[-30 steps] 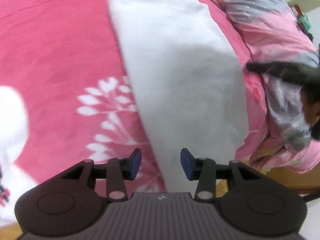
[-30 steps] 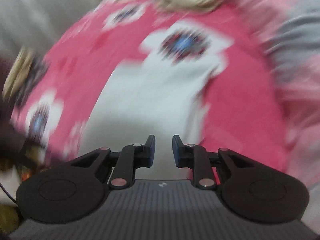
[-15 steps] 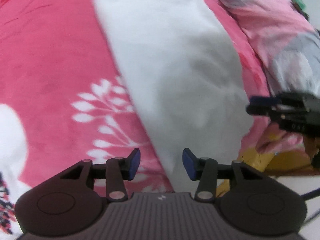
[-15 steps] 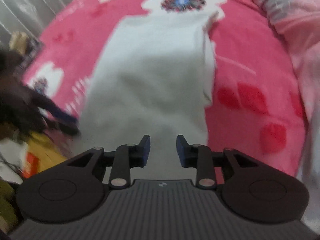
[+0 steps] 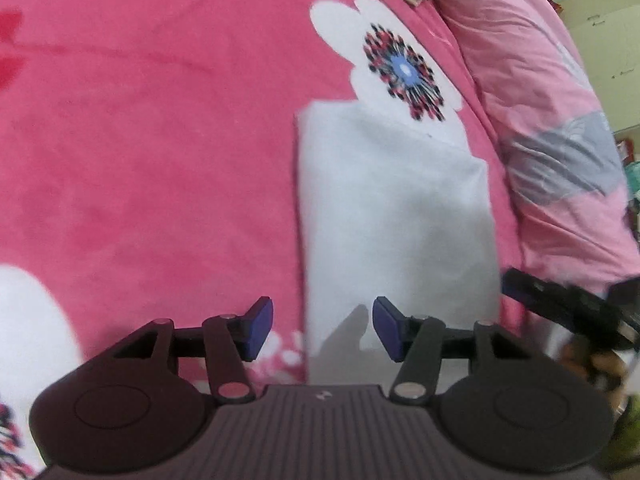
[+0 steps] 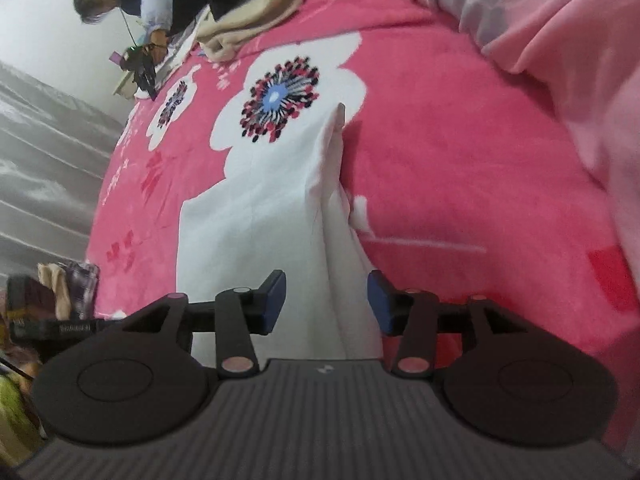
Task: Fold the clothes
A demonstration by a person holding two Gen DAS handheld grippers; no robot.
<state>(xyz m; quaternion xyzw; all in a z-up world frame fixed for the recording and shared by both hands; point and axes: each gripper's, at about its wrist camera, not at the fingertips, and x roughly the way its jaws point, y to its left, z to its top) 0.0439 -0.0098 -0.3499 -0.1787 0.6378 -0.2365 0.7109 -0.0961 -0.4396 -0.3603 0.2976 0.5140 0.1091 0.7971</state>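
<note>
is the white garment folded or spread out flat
Folded: the white garment lies as a narrow strip on the pink blanket, a doubled layer showing along its right edge.

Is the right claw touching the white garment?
Cannot tell. In the right wrist view the opening right claw straddles the white garment, pads clear, but any contact underneath is hidden.

the left hand-held gripper [image 5: 323,328] tilts steeply downward, its jaws opening, blue pads [image 5: 260,326] apart and pressing on nothing. the right hand-held gripper [image 6: 327,304] tilts downward too, jaws opening, pads [image 6: 276,300] clear of any grip. in the left view, the right one's tip shows at the right edge.
</note>
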